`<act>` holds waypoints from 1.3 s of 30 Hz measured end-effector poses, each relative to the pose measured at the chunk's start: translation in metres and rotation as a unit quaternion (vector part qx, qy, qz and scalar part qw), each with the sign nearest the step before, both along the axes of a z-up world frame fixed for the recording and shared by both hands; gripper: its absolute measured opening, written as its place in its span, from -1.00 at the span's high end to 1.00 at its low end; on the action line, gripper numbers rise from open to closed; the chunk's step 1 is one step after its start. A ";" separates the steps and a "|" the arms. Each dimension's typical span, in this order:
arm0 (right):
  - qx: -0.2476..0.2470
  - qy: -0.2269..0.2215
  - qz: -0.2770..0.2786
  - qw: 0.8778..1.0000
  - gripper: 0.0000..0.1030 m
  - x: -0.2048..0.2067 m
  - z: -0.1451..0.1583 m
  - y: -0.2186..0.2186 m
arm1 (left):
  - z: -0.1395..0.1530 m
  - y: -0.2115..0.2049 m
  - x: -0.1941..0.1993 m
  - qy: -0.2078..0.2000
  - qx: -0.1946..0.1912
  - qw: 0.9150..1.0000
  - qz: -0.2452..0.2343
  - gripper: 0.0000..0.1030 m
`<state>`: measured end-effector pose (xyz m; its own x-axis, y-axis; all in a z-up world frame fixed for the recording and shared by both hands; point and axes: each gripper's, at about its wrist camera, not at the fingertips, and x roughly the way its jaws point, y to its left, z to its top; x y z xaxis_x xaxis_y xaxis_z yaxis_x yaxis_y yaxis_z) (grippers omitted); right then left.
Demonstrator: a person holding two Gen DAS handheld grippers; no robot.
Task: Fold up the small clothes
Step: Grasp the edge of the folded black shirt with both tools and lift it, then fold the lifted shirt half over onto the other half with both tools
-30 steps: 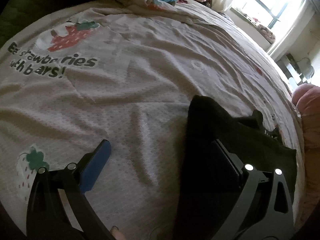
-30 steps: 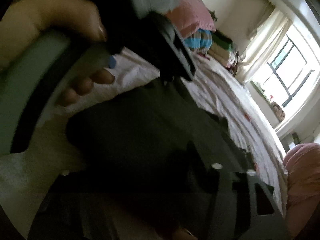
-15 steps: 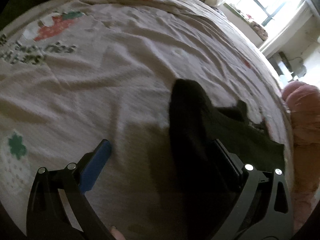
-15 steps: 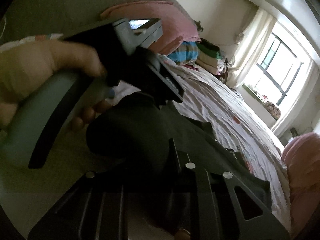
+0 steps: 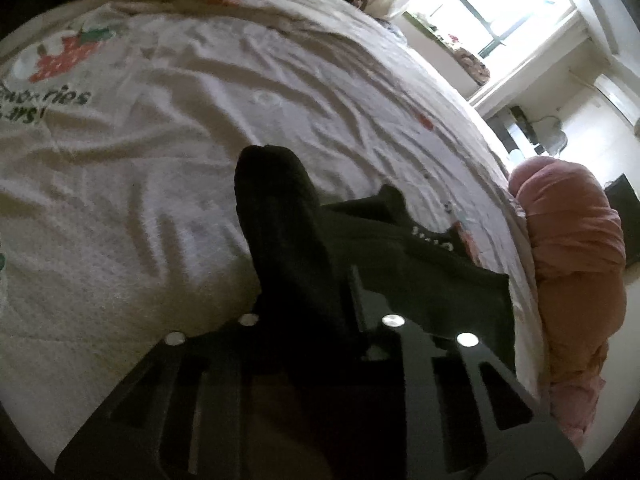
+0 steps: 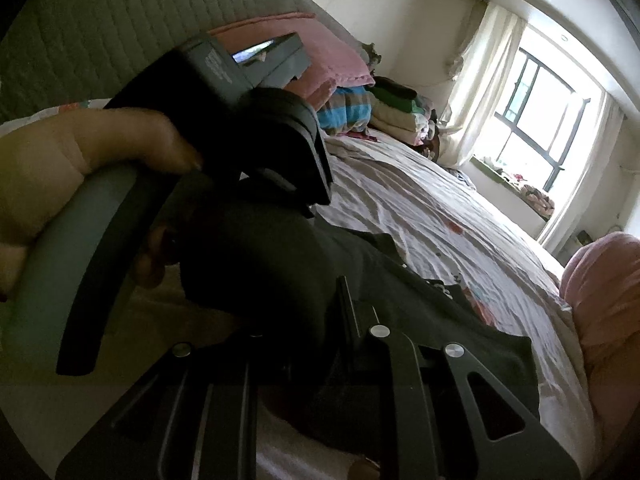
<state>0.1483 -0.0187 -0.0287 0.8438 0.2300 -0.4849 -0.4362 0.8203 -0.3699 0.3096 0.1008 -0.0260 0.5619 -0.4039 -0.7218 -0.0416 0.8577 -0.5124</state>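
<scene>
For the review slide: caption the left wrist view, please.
Left gripper closing on a raised fold of the black garment on the strawberry-print bedsheet.

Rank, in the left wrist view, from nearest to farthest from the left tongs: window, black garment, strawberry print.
1. Black garment, caught between the closing left tongs.
2. Strawberry print, upper left on the sheet.
3. Window, top right, past the bed.

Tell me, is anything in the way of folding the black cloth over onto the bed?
Nothing visible is. Both grippers, left and right, already have the black cloth between their jaws; the left jaws are closing on it. The sheet beyond it lies bare. The pink bundle sits off at the bed's edge.
</scene>
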 end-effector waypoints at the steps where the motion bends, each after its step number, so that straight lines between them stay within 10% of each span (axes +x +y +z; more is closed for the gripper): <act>1: 0.002 -0.001 0.000 1.000 0.70 -0.001 0.001 -0.001 | 0.005 -0.002 -0.001 -0.007 0.003 1.000 0.000 0.75; 21: 0.089 -0.003 -0.047 0.995 0.73 -0.017 0.033 -0.077 | 0.080 -0.082 -0.025 -0.072 0.073 0.994 -0.025 0.80; 39: 0.157 0.038 -0.085 0.983 0.73 -0.022 0.032 -0.145 | 0.083 -0.154 -0.019 -0.057 0.096 0.991 -0.068 0.80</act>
